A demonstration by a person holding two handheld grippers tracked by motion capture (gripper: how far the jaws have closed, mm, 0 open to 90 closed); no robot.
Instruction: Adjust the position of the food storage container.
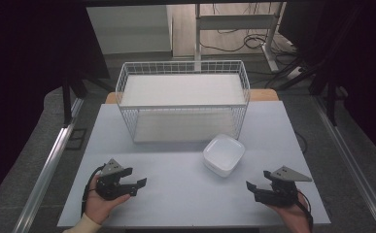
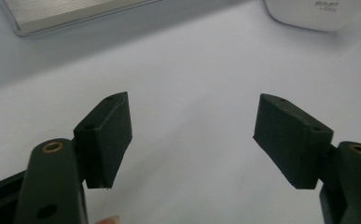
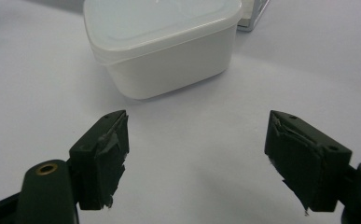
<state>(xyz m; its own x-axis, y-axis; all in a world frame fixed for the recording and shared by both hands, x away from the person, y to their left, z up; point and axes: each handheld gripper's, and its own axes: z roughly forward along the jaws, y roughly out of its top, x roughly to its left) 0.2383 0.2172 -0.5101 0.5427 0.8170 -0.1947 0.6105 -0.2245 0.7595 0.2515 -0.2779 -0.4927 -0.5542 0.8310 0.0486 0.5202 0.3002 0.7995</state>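
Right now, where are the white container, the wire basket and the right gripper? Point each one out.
White container (image 1: 224, 154): high view, centre of its lid.
Wire basket (image 1: 184, 109): high view, top rim of its front wall.
Right gripper (image 1: 253, 188): high view, midway between its open fingertips.

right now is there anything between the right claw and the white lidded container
Nothing visible. The right claw is open and faces the white lidded container across bare table. The wire basket stands behind the container, out of the path.
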